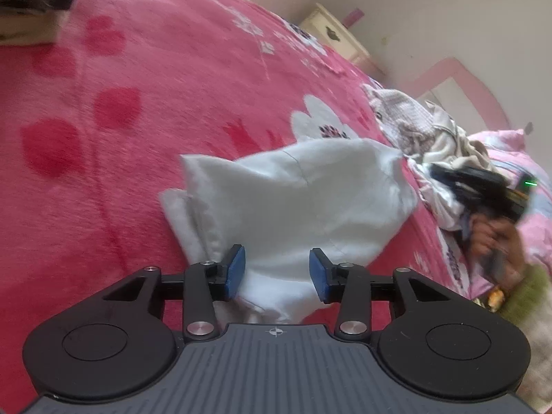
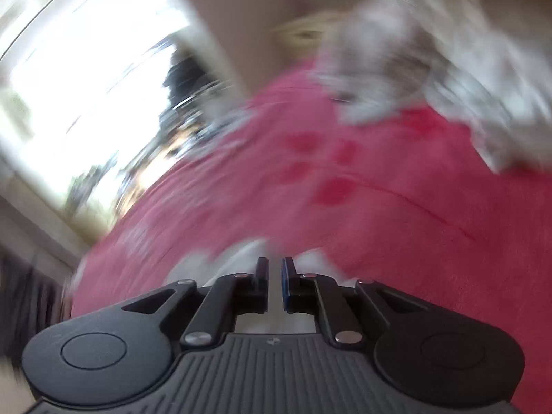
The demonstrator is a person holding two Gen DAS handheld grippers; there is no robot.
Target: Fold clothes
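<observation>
White garment (image 1: 293,200) between left tongs (image 1: 277,272)

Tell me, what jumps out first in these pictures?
The bright pink blanket with red and white flowers fills most of both views. On it, in the left view, lies a white garment, just ahead of the open left tool. A heap of pale unfolded clothes sits further right; the right view is heavily blurred, with the right tool nearly closed over something white.
</observation>
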